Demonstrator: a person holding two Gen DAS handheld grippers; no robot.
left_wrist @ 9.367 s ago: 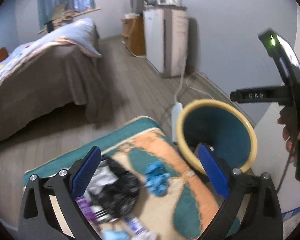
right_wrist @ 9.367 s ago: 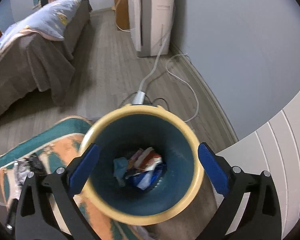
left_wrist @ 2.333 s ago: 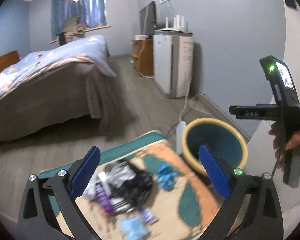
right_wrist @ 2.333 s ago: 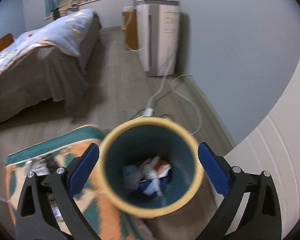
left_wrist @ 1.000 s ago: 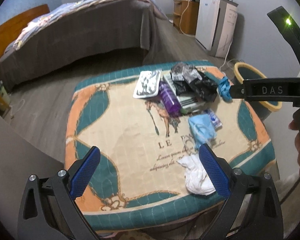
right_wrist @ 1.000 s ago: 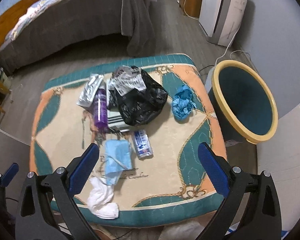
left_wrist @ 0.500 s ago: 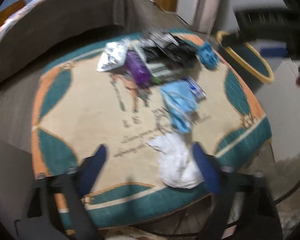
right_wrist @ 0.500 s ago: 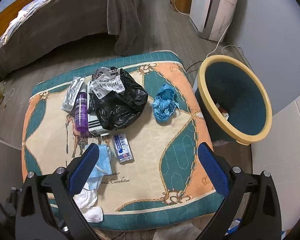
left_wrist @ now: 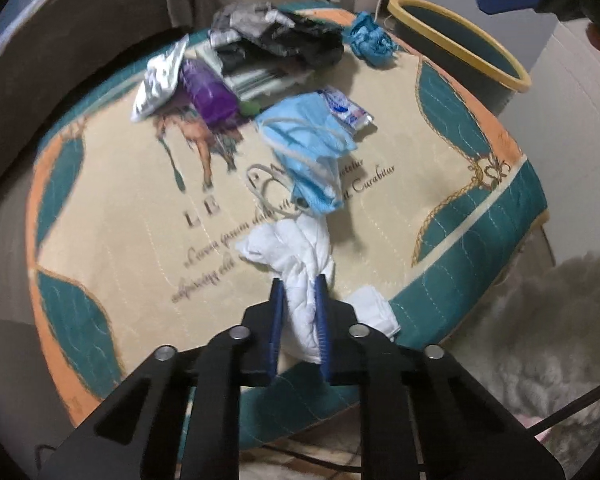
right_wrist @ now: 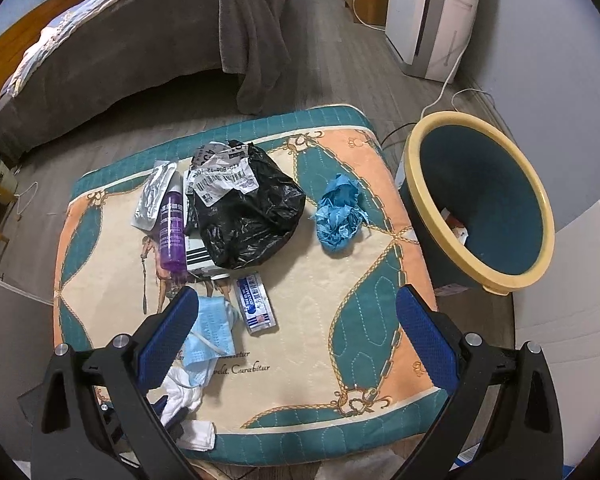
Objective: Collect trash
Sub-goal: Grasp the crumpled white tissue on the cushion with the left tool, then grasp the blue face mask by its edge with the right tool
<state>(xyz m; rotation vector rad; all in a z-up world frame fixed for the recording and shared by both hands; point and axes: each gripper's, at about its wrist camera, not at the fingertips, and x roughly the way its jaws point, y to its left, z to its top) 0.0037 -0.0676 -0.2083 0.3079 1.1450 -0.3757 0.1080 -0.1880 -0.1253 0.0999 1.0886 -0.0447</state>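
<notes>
Left gripper (left_wrist: 299,292) has its blue fingers (left_wrist: 278,316) pinched together on a white crumpled tissue (left_wrist: 296,256) at the near edge of the patterned cushion (left_wrist: 112,216); the tissue bunches up between the pads, a loose fold hanging to the right over the edge. Whether it is lifted clear of the cloth is hard to tell from this angle. Right gripper (right_wrist: 296,332) hangs above the cushion, fingers spread wide apart, nothing between them. Just beyond the tissue lies a light blue face mask (left_wrist: 312,148) with its ear loop trailing; beside that, a small blue-and-white packet (right_wrist: 255,303). Further back sits a cluster: purple bottle (right_wrist: 171,224), silver foil pouch (right_wrist: 154,194), striped box partly under a black plastic bag (right_wrist: 248,212) with a torn label on top. Right of the bag, apart from it, a crumpled blue glove (right_wrist: 338,216). Off the far right corner of the cushion stands the bin (right_wrist: 428,168), teal with a yellow rim, some scraps visible inside. Bed (right_wrist: 148,48) and white appliance (right_wrist: 432,16) behind.
</notes>
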